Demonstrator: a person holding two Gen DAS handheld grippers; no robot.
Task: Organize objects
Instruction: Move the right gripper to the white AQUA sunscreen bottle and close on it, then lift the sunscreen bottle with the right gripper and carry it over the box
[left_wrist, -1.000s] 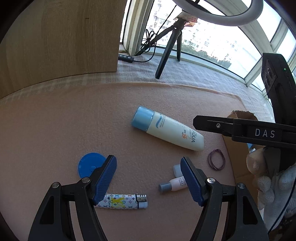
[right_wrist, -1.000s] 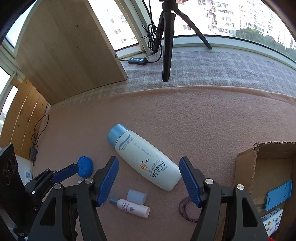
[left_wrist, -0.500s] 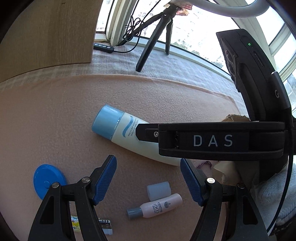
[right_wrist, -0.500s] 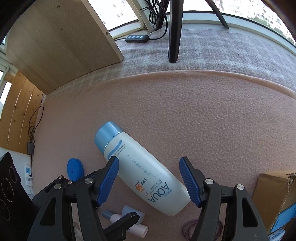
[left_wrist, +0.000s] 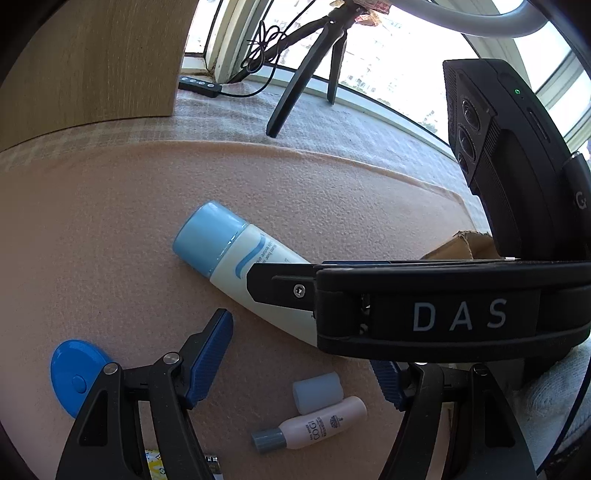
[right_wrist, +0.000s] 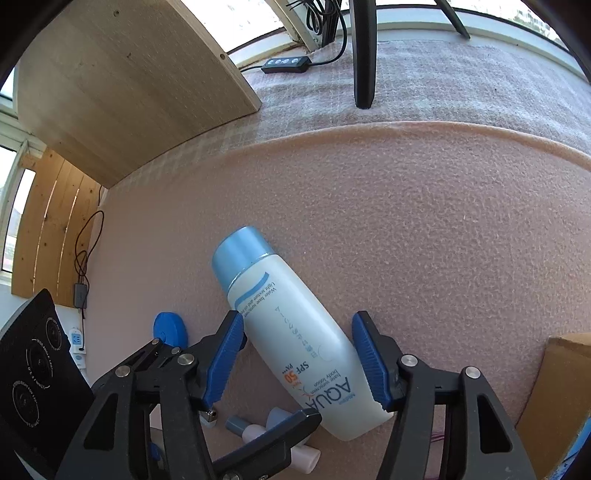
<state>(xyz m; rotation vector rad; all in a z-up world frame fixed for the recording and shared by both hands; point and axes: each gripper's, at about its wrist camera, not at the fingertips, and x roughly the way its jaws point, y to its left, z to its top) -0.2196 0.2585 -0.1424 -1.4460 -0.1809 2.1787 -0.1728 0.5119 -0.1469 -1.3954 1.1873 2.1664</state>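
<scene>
Sunscreen bottle lower half behind the right hand-held gripper; lighter cut off.

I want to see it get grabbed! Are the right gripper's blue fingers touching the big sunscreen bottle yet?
Apart. In the right wrist view, the right gripper straddles the sunscreen bottle, pink mat showing between each blue pad and the bottle.

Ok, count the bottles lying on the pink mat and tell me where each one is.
2. The sunscreen bottle lies between the open right gripper fingers. The small pink bottle lies nearer, beside a loose cap. The grippers may hide others.
</scene>
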